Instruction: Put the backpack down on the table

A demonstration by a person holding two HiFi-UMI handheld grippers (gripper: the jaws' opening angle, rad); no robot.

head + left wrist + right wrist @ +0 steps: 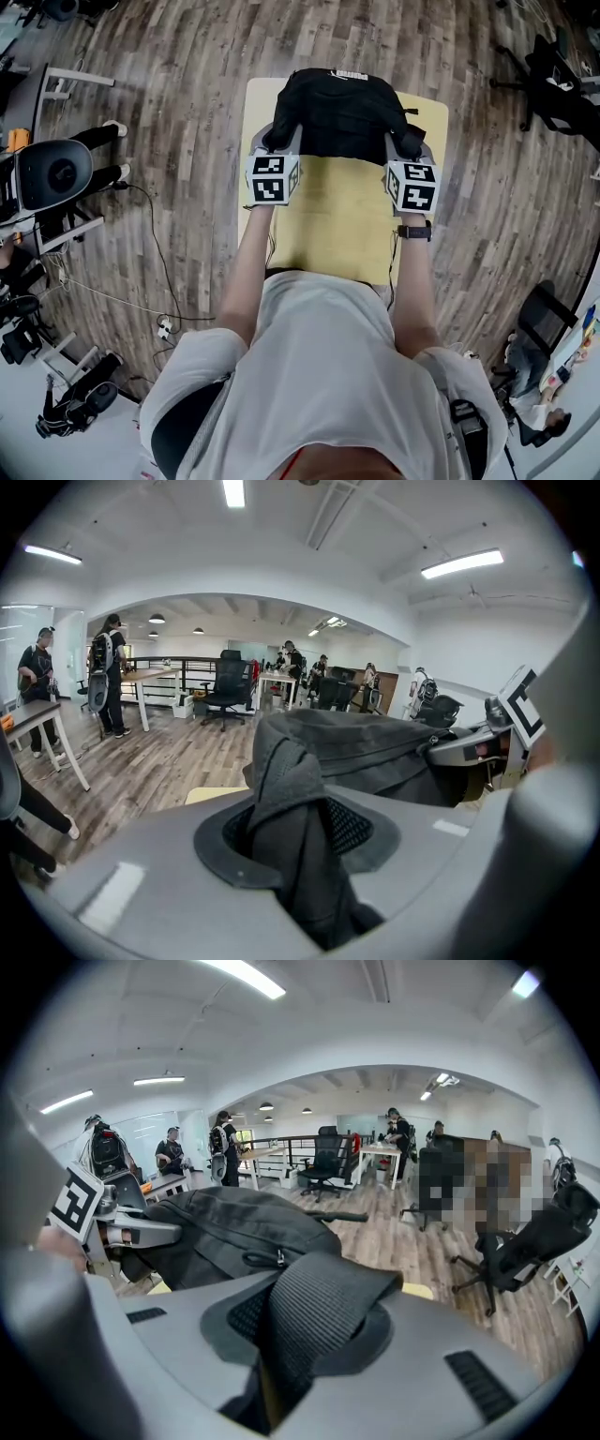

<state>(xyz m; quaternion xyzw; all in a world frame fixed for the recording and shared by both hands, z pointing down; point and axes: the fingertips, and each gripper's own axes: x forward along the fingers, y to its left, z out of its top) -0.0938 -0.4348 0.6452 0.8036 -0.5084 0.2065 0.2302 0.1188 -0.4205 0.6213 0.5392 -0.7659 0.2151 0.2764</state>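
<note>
The black backpack (342,112) hung over the 12 o'clock end of the yellow table (328,225), carried by both grippers; whether its base already touched the top could not be told from above. The left gripper (279,139) held it at its 8 o'clock corner, the jaws pinched on a bunched fold of padded strap (291,827) with mesh lining showing at one side. The right gripper (405,142) held the 4 o'clock corner, its jaws clamped on a doubled loop of ribbed webbing (323,1321). To set it down well, it seemed wise to lower both grippers evenly, so that the soft body settled flat instead of tipping toward one side, and to spread the jaws only once the bag's weight rested wholly on the table. The bag looked like limp woven fabric, rounded and slumped, with a zipper pull (278,1260) along its seam; it would likely sag and spread on landing. The tabletop was smooth, flat and pale, a rectangle with rounded corners. Round it ran a dark wood-plank floor (178,84), with a black office chair (52,173) at 9 o'clock.
</note>
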